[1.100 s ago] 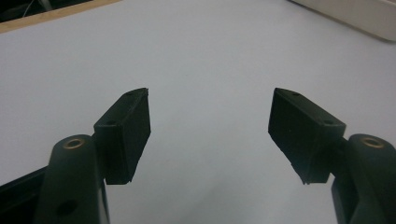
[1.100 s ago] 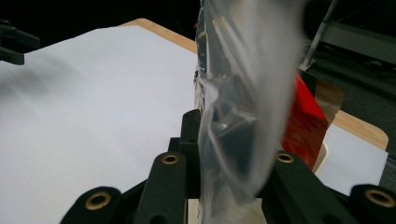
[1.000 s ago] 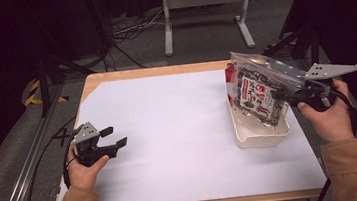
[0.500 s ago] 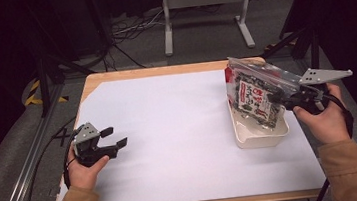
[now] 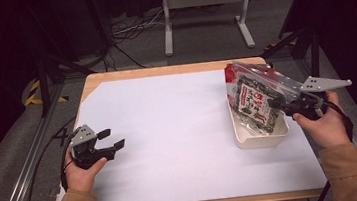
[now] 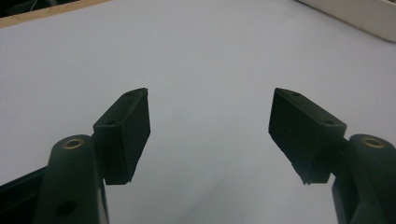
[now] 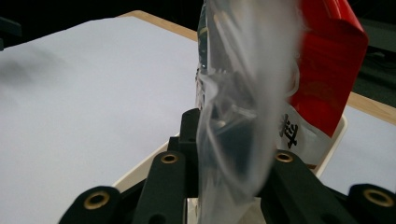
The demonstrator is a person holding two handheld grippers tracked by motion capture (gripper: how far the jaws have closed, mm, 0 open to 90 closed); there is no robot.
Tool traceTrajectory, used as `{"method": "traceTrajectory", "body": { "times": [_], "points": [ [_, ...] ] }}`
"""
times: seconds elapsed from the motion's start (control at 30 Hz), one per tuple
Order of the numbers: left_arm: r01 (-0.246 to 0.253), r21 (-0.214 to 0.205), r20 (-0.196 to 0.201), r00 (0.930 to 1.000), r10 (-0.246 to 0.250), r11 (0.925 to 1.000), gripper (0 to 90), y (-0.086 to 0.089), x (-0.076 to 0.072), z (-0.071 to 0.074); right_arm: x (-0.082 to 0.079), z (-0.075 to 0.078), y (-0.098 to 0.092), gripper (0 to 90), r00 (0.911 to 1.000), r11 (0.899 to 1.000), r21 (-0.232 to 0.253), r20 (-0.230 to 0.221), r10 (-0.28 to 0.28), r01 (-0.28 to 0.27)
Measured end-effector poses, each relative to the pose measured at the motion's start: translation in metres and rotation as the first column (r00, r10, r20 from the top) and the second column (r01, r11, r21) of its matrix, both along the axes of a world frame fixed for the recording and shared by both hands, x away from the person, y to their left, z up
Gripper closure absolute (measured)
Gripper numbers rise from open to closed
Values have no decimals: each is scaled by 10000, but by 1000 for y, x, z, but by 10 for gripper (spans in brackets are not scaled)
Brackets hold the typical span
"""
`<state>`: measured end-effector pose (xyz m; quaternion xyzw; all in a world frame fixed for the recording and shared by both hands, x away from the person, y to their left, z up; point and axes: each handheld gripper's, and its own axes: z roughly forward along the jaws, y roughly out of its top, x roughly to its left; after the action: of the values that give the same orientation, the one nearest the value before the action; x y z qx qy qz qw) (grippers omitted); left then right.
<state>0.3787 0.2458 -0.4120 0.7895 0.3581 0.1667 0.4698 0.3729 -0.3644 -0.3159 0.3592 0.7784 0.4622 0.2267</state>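
Bag: clear plastic bag of dark snacks with red-and-white label, tilted over the white rectangular tray at the worktop's right edge, its low end inside.
Right gripper: jaws clamped on the bag's clear edge.
Left gripper: jaws apart, nothing between them, near the front-left corner of the white-covered wooden table.

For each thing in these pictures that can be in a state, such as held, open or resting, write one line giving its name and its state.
Left gripper: open, nothing between its jaws, above the white sheet.
Right gripper: shut on the clear bag's edge.
Clear bag: held tilted, its lower end in the tray, red and printed packs inside.
White tray: resting on the sheet.
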Motion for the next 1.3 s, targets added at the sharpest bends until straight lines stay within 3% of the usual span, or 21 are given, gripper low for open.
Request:
{"method": "traceTrajectory", "body": {
  "times": [0.3, 0.7, 1.07, 1.3],
  "points": [
    [-84, 81, -10, 10000, 85, 9999, 302, 3, -2, -1, -3, -11, -11, 760, 9998, 9983, 568, 187, -113, 102],
    [-106, 7, -118, 9999, 106, 9999, 301, 4, -2, -2, 3, -10, -14, 751, 9994, 9925, 1212, 281, -217, 181],
    [-190, -88, -51, 9998, 190, 9998, 299, 7, -6, -1, -6, -13, -13, 429, 9936, 9793, 1875, 678, -901, 760],
    [122, 63, 17, 9999, -122, 9999, 290, 1, -10, 3, -26, -6, -11, 376, 9854, 9814, 1657, 1226, -1182, 971]
  ]
}}
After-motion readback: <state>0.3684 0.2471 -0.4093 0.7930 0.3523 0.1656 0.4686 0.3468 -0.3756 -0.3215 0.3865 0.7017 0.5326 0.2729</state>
